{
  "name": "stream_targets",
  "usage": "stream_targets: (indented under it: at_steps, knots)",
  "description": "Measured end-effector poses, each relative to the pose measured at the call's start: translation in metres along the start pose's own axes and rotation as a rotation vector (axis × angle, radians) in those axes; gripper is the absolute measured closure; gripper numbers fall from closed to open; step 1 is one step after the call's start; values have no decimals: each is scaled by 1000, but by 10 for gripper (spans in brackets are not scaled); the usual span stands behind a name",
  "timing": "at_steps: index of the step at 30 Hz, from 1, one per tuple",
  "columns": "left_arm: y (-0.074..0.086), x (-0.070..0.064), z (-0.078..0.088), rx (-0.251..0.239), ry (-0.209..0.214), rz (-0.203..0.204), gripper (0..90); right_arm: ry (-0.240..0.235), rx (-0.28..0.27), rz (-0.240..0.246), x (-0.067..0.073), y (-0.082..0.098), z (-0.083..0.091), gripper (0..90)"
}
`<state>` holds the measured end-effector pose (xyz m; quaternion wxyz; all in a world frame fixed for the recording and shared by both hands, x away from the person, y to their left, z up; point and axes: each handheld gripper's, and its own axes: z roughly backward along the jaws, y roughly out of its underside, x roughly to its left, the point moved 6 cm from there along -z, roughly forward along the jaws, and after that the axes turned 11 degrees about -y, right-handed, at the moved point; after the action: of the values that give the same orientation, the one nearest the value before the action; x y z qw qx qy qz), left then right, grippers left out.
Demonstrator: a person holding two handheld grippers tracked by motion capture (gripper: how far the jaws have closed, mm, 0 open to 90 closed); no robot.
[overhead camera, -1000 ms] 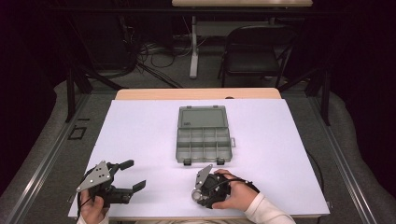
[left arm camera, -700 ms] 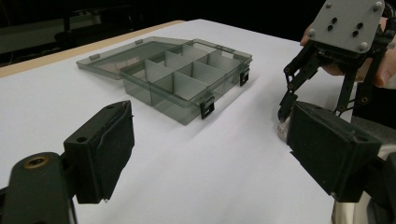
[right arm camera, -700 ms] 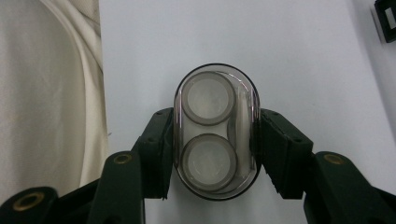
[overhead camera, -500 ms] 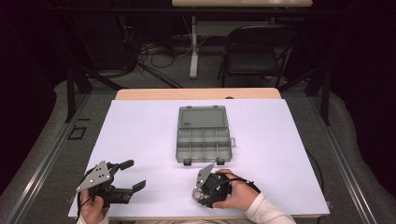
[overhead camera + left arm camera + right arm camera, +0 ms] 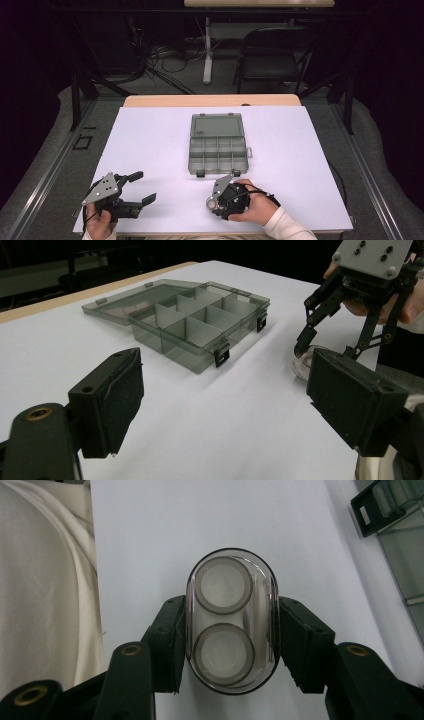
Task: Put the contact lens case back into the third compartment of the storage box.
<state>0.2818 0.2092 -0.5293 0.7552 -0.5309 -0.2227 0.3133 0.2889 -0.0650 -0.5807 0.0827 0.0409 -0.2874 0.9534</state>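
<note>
While the right tongs (image 5: 227, 645) clamp a clear oval case (image 5: 231, 620) with two round inserts by its sides, low over the white desk (image 5: 160, 145), the left tongs (image 5: 225, 410) stand wide apart, holding nothing, near an open compartment box (image 5: 218, 150).

My left gripper (image 5: 137, 187) held low in my left hand (image 5: 97, 222), jaws spread wide and level, my right gripper (image 5: 231, 630) tipped downward in my right hand (image 5: 257, 207), pads pressed on something between them
</note>
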Motion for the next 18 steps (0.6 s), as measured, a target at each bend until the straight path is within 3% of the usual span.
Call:
stream_targets:
  at_steps: [4,5,6,7,14,18]
  knots:
    - [0,0,0,1,0,-1,157,17,-13,13,-2,-1,2,486]
    - [0,0,0,-2,16,0,157,23,-16,16,-2,-1,2,486]
    - [0,0,0,0,-2,0,157,30,-17,17,-2,-1,3,486]
    - [0,0,0,0,13,0,157,35,-21,15,-2,-1,3,486]
    - [0,0,0,1,1,-1,157,63,-59,12,-6,-1,7,486]
    - [0,0,0,-1,16,0,157,63,-78,-8,-6,0,8,485]
